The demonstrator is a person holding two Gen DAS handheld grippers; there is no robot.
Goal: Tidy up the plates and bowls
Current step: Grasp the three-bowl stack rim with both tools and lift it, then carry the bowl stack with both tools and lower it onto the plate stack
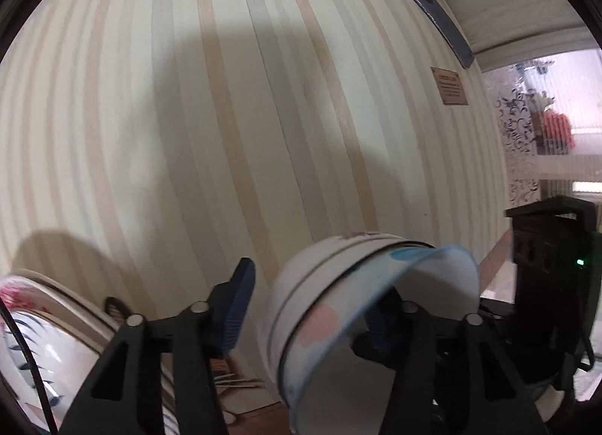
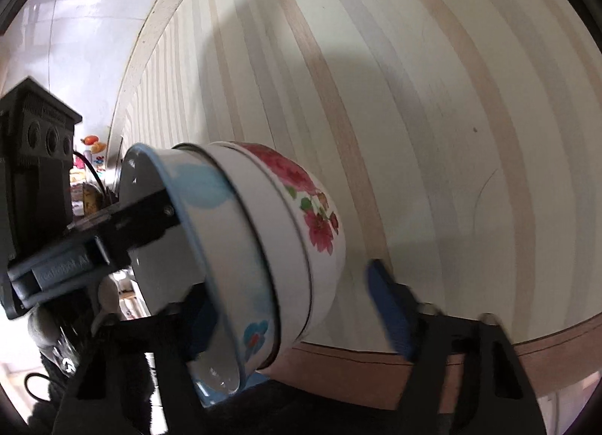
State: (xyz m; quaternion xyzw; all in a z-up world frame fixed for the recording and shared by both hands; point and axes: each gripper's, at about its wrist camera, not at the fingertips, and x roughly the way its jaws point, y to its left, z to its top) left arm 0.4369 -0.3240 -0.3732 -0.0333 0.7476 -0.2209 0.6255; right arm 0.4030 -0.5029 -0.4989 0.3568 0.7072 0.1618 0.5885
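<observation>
The left gripper (image 1: pixel 312 307) is spread wide, its right finger set inside the rim of the stacked bowls (image 1: pixel 331 299). The right gripper (image 2: pixel 297 307) is likewise spread, its left finger hooked inside the same stack, tilted sideways against striped wall (image 1: pixel 225 115).

So the nested bowls (image 2: pixel 263 254) are tipped on their side, three deep, sitting in front of the striped wall (image 2: pixel 432 96). Left gripper (image 1: pixel 312 307) has one finger inside the outermost bowl; a plate (image 1: pixel 26 326) sits far left.
</observation>
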